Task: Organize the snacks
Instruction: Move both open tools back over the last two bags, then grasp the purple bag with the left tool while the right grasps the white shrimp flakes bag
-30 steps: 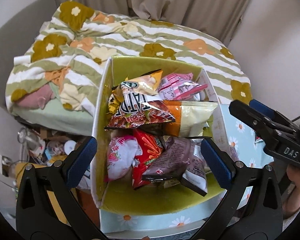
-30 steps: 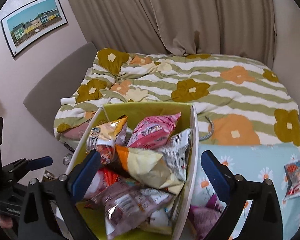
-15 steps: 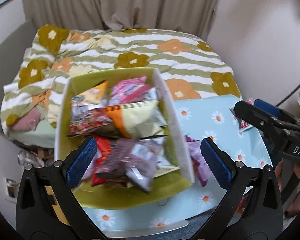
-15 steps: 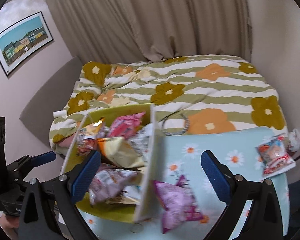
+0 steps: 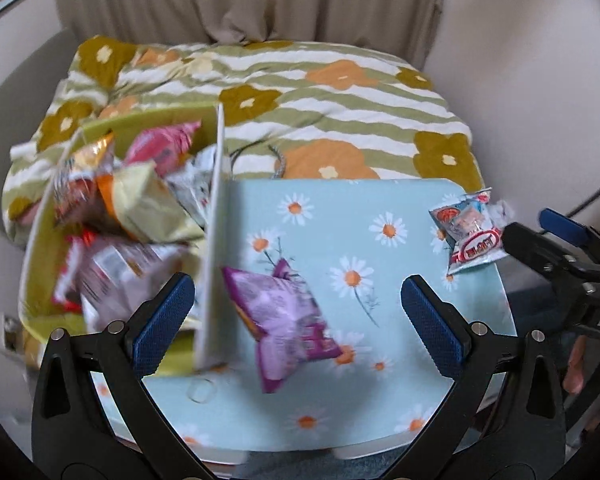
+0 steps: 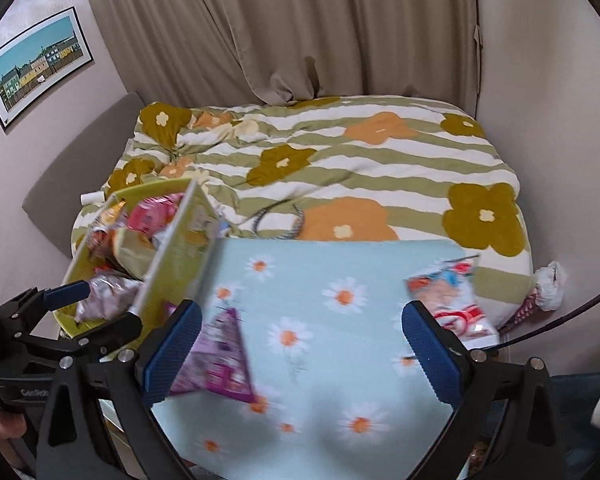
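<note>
A green-lined box (image 5: 212, 240) full of several snack bags stands on the left of a small table with a blue daisy cloth (image 5: 360, 240). Right of the box lies a purple snack bag (image 5: 288, 320), also seen in the right wrist view (image 6: 216, 356). At the table's far right edge rests a red, white and blue snack bag (image 5: 470, 232) (image 6: 452, 300). My left gripper (image 5: 296, 320) hovers open above the purple bag. Open too, my right gripper (image 6: 304, 348) hangs over the cloth between the two loose bags.
Behind the table is a bed with a green-striped flowered quilt (image 6: 340, 160) and a cord loop (image 6: 276, 220) lying on it. Beige curtains (image 6: 300, 28) hang at the back. A framed picture (image 6: 36, 68) is on the left wall. A crumpled white wrapper (image 6: 550, 284) sits at the right.
Both views have swung right, from above the box to over the table cloth. The purple bag and the red-white bag have come into view. Both grippers stayed open.
</note>
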Demonstrator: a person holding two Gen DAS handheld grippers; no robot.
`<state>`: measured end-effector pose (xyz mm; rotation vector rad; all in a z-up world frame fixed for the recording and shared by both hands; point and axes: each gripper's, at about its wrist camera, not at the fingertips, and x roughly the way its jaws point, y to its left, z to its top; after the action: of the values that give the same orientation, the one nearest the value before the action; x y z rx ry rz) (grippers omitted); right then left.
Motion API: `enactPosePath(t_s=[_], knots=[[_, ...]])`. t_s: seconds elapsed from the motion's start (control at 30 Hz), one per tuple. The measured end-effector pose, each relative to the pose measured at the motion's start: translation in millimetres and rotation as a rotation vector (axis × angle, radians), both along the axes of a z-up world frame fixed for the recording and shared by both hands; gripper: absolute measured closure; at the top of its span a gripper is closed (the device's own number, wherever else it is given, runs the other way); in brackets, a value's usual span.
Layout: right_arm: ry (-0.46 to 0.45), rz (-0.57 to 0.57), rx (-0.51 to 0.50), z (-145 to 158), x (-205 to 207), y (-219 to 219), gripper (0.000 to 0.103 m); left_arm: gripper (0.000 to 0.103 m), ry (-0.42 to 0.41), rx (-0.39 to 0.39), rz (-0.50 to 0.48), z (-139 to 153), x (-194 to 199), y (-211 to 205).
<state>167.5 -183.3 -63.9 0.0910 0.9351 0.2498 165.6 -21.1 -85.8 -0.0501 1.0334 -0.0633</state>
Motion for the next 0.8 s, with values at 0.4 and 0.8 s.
enactPosePath(t_s=[0.4, 0.8], knots=[[0.061, -0.042, -0.097, -62, 29, -64, 0.003, 0.000, 0.073, 0.123, 0.247, -89, -13, -14], [0.142, -0.102, -0.096, -124, 48, -88, 0.003, 0.000, 0.145, 0.142, 0.272, -161, 10, -23]])
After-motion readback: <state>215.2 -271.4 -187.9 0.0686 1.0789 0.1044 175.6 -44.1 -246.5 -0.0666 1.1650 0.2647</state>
